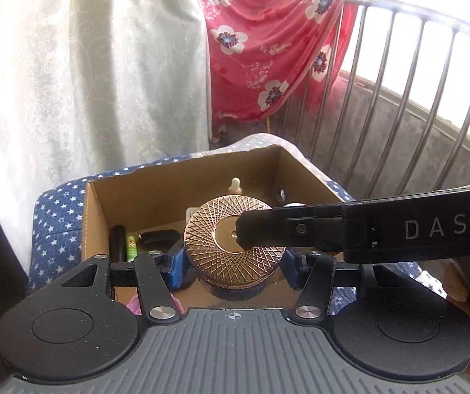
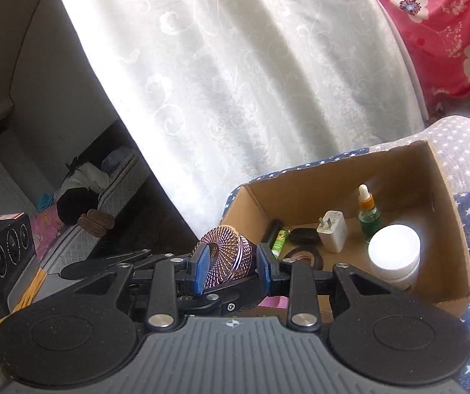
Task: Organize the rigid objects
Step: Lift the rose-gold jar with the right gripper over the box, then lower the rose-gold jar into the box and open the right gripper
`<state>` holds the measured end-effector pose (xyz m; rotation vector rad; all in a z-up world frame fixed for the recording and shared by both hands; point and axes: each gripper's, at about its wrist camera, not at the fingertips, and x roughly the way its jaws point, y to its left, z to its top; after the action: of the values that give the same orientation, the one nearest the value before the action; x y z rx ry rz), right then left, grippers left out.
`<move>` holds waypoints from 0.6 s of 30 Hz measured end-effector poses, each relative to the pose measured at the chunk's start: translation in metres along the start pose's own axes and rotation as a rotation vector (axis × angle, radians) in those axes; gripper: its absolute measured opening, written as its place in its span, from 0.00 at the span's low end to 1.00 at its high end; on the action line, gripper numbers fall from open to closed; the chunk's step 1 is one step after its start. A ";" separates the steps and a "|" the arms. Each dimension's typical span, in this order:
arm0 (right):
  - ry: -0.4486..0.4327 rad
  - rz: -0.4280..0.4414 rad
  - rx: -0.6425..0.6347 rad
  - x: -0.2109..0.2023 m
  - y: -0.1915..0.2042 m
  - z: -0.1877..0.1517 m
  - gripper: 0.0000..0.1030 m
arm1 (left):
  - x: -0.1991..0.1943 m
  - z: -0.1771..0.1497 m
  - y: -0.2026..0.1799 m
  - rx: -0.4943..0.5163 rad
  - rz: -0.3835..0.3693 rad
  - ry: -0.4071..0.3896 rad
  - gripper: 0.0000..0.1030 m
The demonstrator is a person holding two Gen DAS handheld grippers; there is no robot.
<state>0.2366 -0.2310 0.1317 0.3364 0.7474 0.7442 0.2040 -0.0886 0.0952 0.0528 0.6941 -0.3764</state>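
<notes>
A round jar with a rose-gold lattice lid [image 1: 207, 241] hangs over the near part of an open cardboard box [image 1: 182, 165]. My left gripper [image 1: 233, 271] is shut on the jar's sides with its blue pads. A finger of my right gripper [image 1: 300, 229] reaches in from the right across the middle of the lid. In the right wrist view my right gripper [image 2: 233, 264] is shut on the same jar [image 2: 231, 249], one pad on the lid's face and the other on the opposite side. The box [image 2: 300, 193] lies just behind.
The box holds a dropper bottle [image 2: 368, 213], a white charger plug [image 2: 332, 231], a white-lidded jar [image 2: 394, 252], a green tube [image 2: 279, 241] and a black fob [image 2: 302, 234]. It rests on blue star-print cloth [image 1: 57, 216]. A white curtain [image 1: 87, 65] and metal railing [image 1: 399, 82] stand behind.
</notes>
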 end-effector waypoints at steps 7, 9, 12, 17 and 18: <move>0.138 -0.059 0.047 0.044 -0.054 0.030 0.34 | 0.076 0.020 0.007 -0.050 -0.011 0.141 0.54; 0.181 -0.066 0.049 0.055 -0.066 0.035 0.34 | 0.090 0.022 0.010 -0.070 -0.016 0.174 0.54; 0.237 -0.086 0.031 0.070 -0.076 0.040 0.34 | 0.108 0.024 0.017 -0.121 -0.036 0.226 0.54; 0.326 -0.112 -0.023 0.093 -0.081 0.045 0.34 | 0.131 0.024 0.021 -0.162 -0.024 0.292 0.54; 0.338 -0.113 -0.032 0.097 -0.081 0.045 0.34 | 0.134 0.023 0.021 -0.169 -0.020 0.303 0.54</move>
<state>0.3567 -0.2197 0.0730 0.1384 1.0633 0.7130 0.3199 -0.1156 0.0268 -0.0582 1.0242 -0.3305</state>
